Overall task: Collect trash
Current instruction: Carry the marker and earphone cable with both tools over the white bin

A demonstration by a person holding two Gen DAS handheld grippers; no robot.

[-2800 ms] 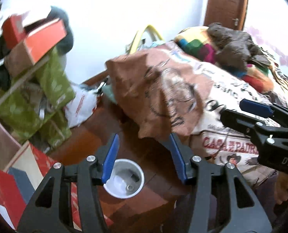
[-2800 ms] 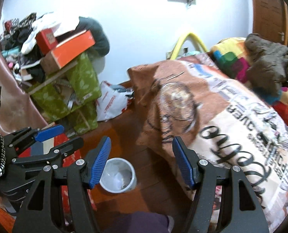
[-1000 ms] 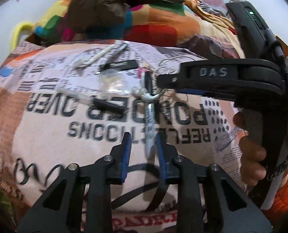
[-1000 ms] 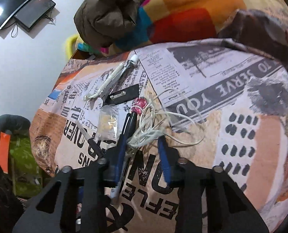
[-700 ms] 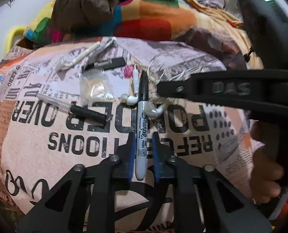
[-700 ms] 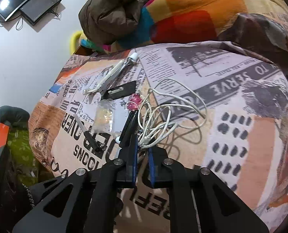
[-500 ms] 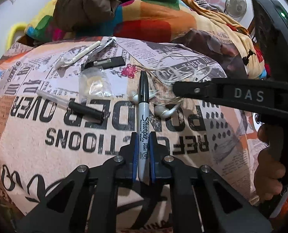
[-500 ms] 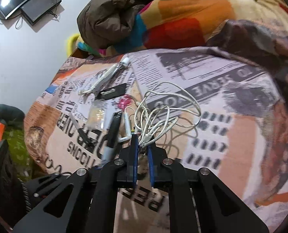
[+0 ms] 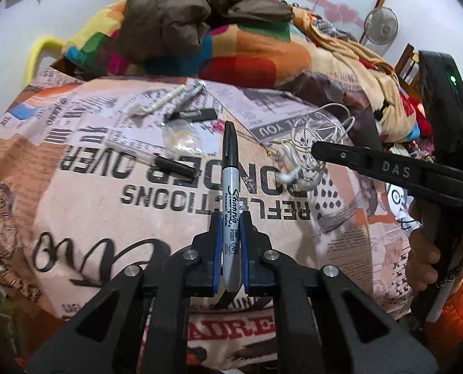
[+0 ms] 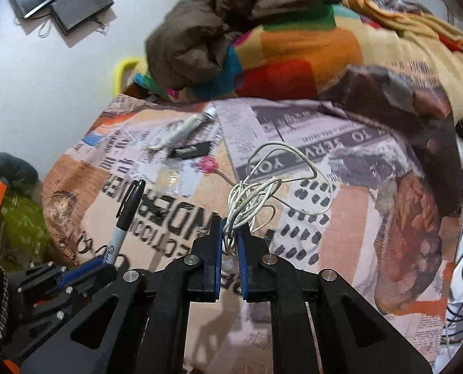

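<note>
Marker: a black-capped Sharpie marker (image 9: 230,199) is clenched between the blue pads of the left gripper (image 9: 230,251), gripped near its tail end and lifted clear of the bedspread.
Marker axis: its long axis runs straight out along the gripper's fingers, capped end pointing away from the hand toward the far clutter; from the right wrist view the same marker (image 10: 124,218) slants up and to the right out of the left gripper (image 10: 85,272).
Earphones: a tangle of white earphone cable (image 10: 256,199) is pinched between the pads of the right gripper (image 10: 230,249), its loops spilling up and to the right of the jaws; in the left wrist view the earbuds (image 9: 303,177) dangle under the tip of the right gripper (image 9: 317,149).
Hand: a hand (image 9: 425,249) with an orange sleeve grips the right tool's handle.
Left on the bedspread: a clear pen with a black cap (image 9: 156,160), a small clear plastic bag (image 9: 184,138), a flat black stick (image 9: 192,114), a white tube (image 9: 166,99) and a small pink item (image 10: 208,164), all lying beyond the marker's tip.
Bedspread: newspaper-print cover (image 9: 106,212) with large black lettering.
Behind: a patchwork blanket (image 9: 262,53) with a brown jacket (image 9: 181,15) heaped on it.
</note>
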